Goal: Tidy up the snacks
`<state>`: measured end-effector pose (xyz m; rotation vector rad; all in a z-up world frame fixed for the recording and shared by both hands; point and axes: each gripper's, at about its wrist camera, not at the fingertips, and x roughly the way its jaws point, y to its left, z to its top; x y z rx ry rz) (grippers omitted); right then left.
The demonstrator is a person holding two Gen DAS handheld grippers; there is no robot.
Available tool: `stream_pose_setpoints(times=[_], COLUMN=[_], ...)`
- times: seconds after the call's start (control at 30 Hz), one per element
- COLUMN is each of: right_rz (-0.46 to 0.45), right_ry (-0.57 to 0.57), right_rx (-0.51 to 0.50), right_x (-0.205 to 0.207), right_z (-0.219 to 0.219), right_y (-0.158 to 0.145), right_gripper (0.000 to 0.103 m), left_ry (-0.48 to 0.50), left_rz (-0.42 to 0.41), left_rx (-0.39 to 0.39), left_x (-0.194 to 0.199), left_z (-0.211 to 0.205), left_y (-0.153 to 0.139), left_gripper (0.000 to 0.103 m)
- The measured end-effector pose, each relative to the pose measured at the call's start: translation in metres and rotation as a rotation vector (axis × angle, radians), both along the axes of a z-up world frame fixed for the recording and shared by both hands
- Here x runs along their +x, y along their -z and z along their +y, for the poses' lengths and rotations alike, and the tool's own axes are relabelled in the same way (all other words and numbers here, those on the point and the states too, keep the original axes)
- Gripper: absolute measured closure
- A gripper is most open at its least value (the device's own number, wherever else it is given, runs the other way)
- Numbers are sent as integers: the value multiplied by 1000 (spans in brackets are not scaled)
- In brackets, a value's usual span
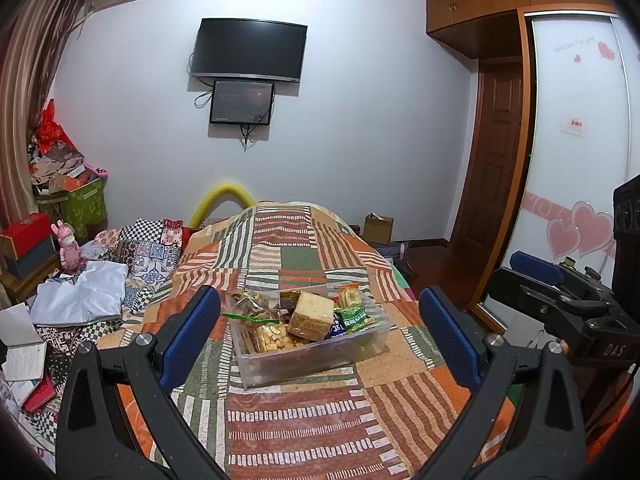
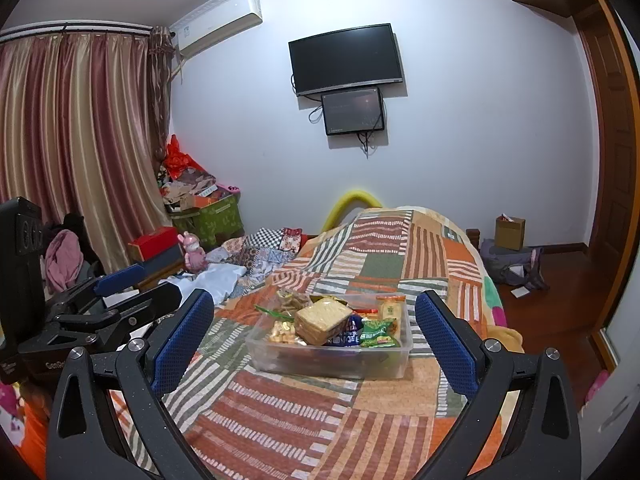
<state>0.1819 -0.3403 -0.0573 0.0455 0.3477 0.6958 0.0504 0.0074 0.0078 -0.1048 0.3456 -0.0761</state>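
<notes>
L gripper (image 1: 316,336) & R gripper (image 2: 316,332) hovered side by side above the patchwork quilt (image 2: 280,408), both w/ blue pads spread wide, holding nothing. Just beyond sat the clear plastic bin (image 1: 312,360) on the quilt, filled w/ snack packs: wrapped cracker block (image 2: 322,322) on top, green packet (image 2: 378,334) to its right. Farther back, wall TV (image 2: 346,58).

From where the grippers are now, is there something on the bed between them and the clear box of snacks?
Nothing visible does. Only bare patchwork bedspread lies between the open left gripper and the clear plastic bin. The open right gripper has the same free path. The cracker pack sits on top, uncovered.
</notes>
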Motion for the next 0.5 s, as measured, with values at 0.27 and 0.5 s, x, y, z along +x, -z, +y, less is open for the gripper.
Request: stream_pose_setpoints(times=[0.27,0.5], right_rz=[4,16], right_ry=[2,4], right_rx=[-8,-14], right_x=[1,6], right_z=[1,2], right_y=[1,5], right_gripper=[2,2], left_ry=[17,3], left_rz=[0,14], left_rx=[0,-12], left_x=[-1,3], left_z=[-1,4], left_y=[2,6], left_gripper=[2,2])
